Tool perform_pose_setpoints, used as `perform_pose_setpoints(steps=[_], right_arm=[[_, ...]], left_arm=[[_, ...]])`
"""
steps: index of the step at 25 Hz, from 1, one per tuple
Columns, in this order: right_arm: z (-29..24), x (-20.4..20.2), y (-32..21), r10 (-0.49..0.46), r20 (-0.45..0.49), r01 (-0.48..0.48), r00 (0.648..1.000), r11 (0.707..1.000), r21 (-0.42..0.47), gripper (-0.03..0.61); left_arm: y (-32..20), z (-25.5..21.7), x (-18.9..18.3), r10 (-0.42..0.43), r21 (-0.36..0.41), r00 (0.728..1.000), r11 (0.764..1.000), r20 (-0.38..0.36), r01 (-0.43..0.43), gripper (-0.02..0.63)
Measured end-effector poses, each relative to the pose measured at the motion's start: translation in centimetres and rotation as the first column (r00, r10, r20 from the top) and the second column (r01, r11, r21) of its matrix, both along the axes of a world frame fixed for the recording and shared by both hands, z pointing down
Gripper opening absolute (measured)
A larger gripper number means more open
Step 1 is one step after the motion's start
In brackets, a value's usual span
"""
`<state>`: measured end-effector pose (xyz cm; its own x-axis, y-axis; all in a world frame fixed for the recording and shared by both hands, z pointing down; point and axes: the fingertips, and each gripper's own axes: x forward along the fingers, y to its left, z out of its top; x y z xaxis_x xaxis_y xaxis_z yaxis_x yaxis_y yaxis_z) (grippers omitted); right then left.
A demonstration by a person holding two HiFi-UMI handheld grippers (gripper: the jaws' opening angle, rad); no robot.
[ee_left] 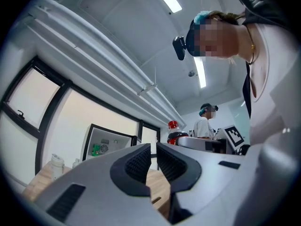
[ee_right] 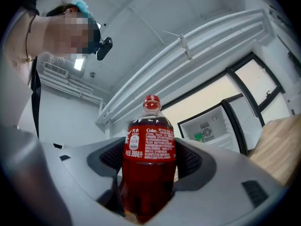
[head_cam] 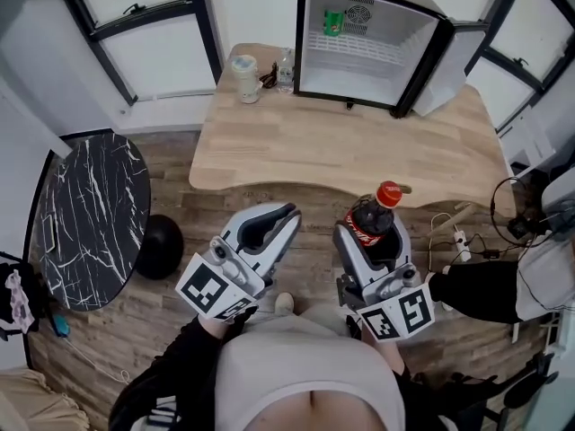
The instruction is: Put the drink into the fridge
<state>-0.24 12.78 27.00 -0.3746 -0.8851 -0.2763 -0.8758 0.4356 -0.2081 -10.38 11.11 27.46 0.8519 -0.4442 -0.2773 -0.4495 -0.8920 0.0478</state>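
A small cola bottle (head_cam: pixel 373 215) with a red cap and red label stands upright between the jaws of my right gripper (head_cam: pixel 370 230), which is shut on its lower body (ee_right: pixel 149 173). I hold it close to my body, in front of the wooden table (head_cam: pixel 341 151). The small white fridge (head_cam: pixel 368 48) stands at the table's far edge with its door (head_cam: pixel 454 61) swung open to the right; a green can (head_cam: pixel 333 21) sits on its upper shelf. My left gripper (head_cam: pixel 287 214) hangs beside the right one, shut and holding nothing (ee_left: pixel 154 161).
A white jar (head_cam: pixel 244 77) and a small clear bottle (head_cam: pixel 285 68) stand on the table left of the fridge. A round black marble table (head_cam: pixel 90 218) and a black ball (head_cam: pixel 160 245) are on my left. Cables and a power strip (head_cam: pixel 458 236) lie on the floor to my right.
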Motion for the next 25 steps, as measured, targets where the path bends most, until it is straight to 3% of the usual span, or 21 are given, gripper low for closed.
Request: perform_pose_setpoints(steps=[13,25], right_arm=[[-0.9,-0.1,-2.3,0.037,-0.038,-0.036,0.999,0.999,0.025,0.330],[0.9,1.2,-7.3,0.050,-0.016,-0.050,0.999,0.999,-0.017,0.330]], left_arm=[[-2.4,-0.5,0.1,0.030,0.007,0.999,1.000,-0.022,-0.030,0.041],[-7.5,0.7,1.2,0.034,-0.009,0.999,0.999,-0.014,-0.034,0.041]])
